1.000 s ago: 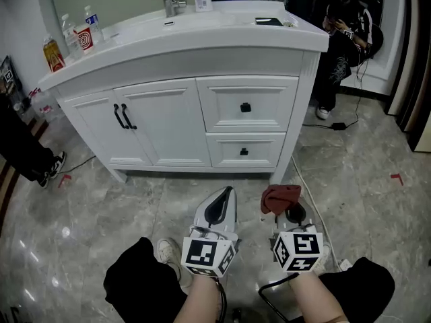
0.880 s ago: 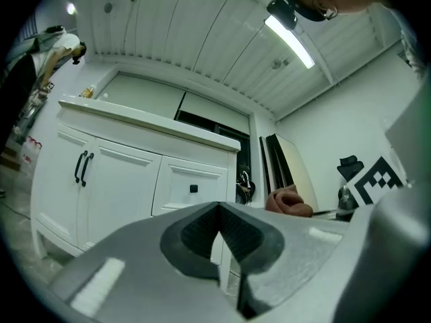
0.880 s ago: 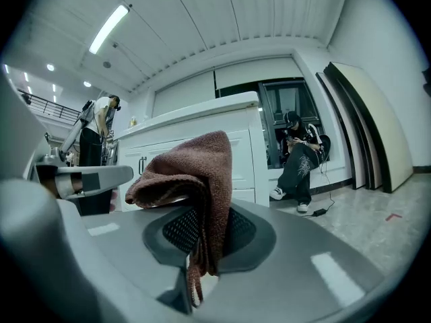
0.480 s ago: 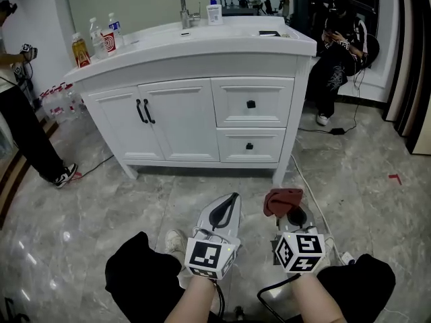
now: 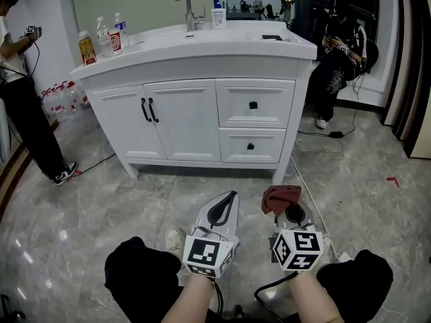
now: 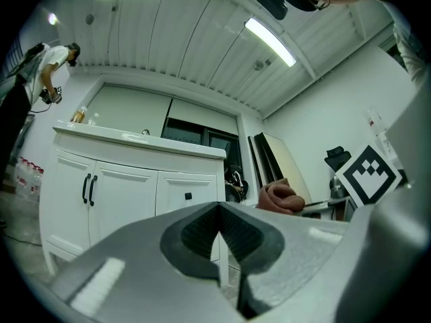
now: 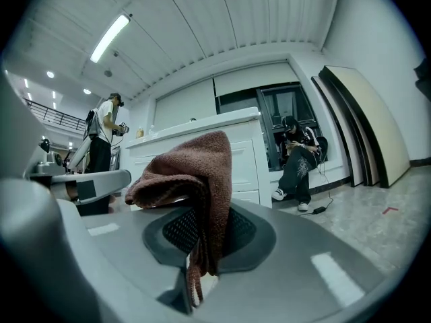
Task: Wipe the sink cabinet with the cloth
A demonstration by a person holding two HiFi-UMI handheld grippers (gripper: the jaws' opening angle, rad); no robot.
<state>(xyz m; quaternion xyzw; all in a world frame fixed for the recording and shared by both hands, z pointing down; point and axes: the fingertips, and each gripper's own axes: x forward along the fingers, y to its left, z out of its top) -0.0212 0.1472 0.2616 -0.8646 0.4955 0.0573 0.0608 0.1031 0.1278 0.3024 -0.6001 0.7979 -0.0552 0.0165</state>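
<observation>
The white sink cabinet (image 5: 195, 120) stands ahead, with two doors at the left and two drawers at the right; it also shows in the left gripper view (image 6: 121, 187) and far off in the right gripper view (image 7: 202, 140). My right gripper (image 5: 286, 204) is shut on a reddish-brown cloth (image 5: 281, 196), which drapes over its jaws (image 7: 195, 180). My left gripper (image 5: 222, 207) is shut with nothing in it (image 6: 219, 227). Both are held low over the floor, well short of the cabinet.
Bottles and a cup (image 5: 101, 36) stand on the counter's left end, beside a faucet (image 5: 185, 5). One person stands at the left (image 5: 23, 99), another sits at the right (image 5: 340, 46). A cable (image 5: 316, 214) runs across the marble floor.
The view has tilted up and shifted, so the cabinet sits more centred and the person at left shows. Both grippers have hardly moved and the cloth stays held.
</observation>
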